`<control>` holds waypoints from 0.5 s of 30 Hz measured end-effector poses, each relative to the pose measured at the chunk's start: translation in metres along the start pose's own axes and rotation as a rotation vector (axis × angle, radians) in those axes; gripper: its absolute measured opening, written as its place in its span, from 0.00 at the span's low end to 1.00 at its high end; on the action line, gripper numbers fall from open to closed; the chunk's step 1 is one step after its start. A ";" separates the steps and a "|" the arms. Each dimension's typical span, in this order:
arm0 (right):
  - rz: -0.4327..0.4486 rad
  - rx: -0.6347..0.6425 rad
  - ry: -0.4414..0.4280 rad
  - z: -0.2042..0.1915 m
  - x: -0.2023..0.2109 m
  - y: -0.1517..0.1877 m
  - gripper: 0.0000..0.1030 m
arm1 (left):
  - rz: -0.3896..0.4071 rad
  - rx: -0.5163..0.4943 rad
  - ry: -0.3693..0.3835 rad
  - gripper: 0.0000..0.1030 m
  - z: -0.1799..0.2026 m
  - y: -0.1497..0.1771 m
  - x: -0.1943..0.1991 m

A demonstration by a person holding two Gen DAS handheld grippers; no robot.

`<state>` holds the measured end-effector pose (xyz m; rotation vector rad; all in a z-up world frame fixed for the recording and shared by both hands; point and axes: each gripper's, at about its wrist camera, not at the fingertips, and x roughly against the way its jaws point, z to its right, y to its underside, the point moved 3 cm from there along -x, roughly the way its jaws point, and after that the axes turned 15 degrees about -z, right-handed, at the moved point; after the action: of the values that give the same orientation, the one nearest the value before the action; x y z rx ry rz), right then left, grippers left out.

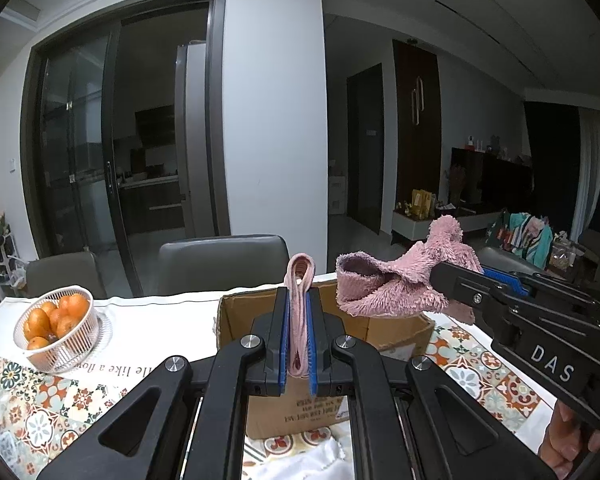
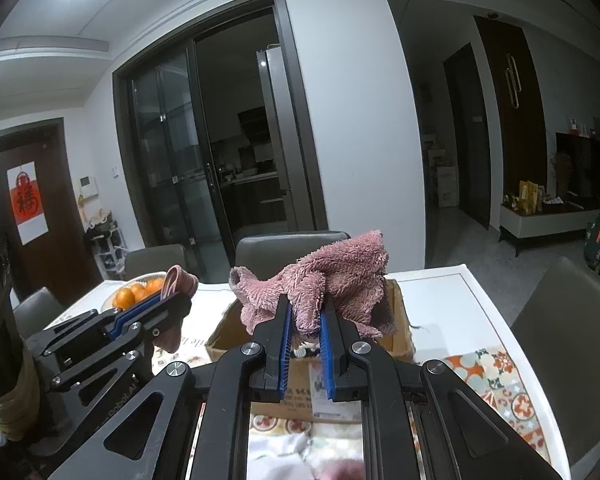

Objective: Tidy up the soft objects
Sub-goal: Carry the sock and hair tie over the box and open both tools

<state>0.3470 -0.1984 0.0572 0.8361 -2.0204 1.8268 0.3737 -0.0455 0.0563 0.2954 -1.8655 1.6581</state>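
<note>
In the left wrist view, your left gripper is clamped on a folded loop of thin pink ribbed fabric, its blue pads pressed flat against both sides of the strip, with the loop's rounded top standing up above the fingertips. Directly behind and below it sits an open brown cardboard box on the white table, which carries a patterned tile-print cloth — the box flaps are up and its interior is mostly hidden by the gripper. To the right, your right gripper enters from the frame edge, closed on a fluffy pink terry towel that hangs bunched above the box's right side, clear of the table. A white mesh basket of orange fruit stands well to the left of the box. Part of your hand shows at the lower right, on that gripper's handle. In the right wrist view, the right gripper pinches the towel between its blue pads, the cloth heaped over and beyond the fingertips, above the box. The left gripper appears at left, shut on the pink fabric, whose tail droops below its fingers; the fruit basket lies just behind it.
</note>
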 end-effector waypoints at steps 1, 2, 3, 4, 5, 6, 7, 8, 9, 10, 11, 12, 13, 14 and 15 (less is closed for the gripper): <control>-0.004 0.003 0.001 0.001 -0.004 -0.001 0.14 | -0.006 -0.003 0.001 0.09 0.000 -0.002 -0.004; -0.011 0.006 0.001 0.002 -0.008 -0.003 0.14 | -0.009 -0.005 -0.001 0.09 0.000 -0.003 -0.009; -0.016 0.009 0.000 0.003 -0.012 -0.005 0.14 | -0.013 -0.007 -0.004 0.09 0.000 -0.005 -0.013; -0.021 0.014 0.000 0.003 -0.015 -0.005 0.14 | -0.018 -0.010 -0.007 0.09 0.000 -0.006 -0.018; -0.029 0.019 0.006 0.002 -0.020 -0.006 0.14 | -0.028 -0.012 -0.008 0.09 -0.001 -0.008 -0.024; -0.033 0.020 0.008 0.004 -0.023 -0.005 0.14 | -0.037 -0.010 -0.009 0.09 -0.001 -0.009 -0.029; -0.043 0.023 0.009 0.006 -0.028 -0.005 0.14 | -0.049 -0.010 -0.006 0.09 -0.001 -0.010 -0.035; -0.051 0.024 0.010 0.007 -0.032 -0.007 0.14 | -0.063 -0.012 -0.004 0.09 -0.001 -0.011 -0.041; -0.060 0.026 0.015 0.008 -0.037 -0.008 0.14 | -0.073 -0.013 -0.007 0.09 -0.001 -0.011 -0.046; -0.069 0.030 0.019 0.009 -0.043 -0.009 0.14 | -0.083 -0.019 -0.012 0.09 -0.001 -0.011 -0.052; -0.081 0.030 0.024 0.011 -0.049 -0.011 0.14 | -0.092 -0.022 -0.018 0.09 0.000 -0.011 -0.058; -0.090 0.028 0.026 0.011 -0.052 -0.012 0.14 | -0.105 -0.024 -0.021 0.09 0.000 -0.011 -0.064; -0.102 0.028 0.021 0.011 -0.058 -0.015 0.14 | -0.118 -0.026 -0.020 0.09 0.001 -0.012 -0.070; -0.115 0.027 0.017 0.012 -0.063 -0.016 0.14 | -0.134 -0.023 -0.021 0.09 0.000 -0.013 -0.076; -0.127 0.027 0.016 0.014 -0.069 -0.016 0.14 | -0.148 -0.025 -0.020 0.09 0.000 -0.013 -0.082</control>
<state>0.4133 -0.1971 0.0290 0.9326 -1.8907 1.7888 0.4456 -0.0665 0.0195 0.4308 -1.8313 1.5373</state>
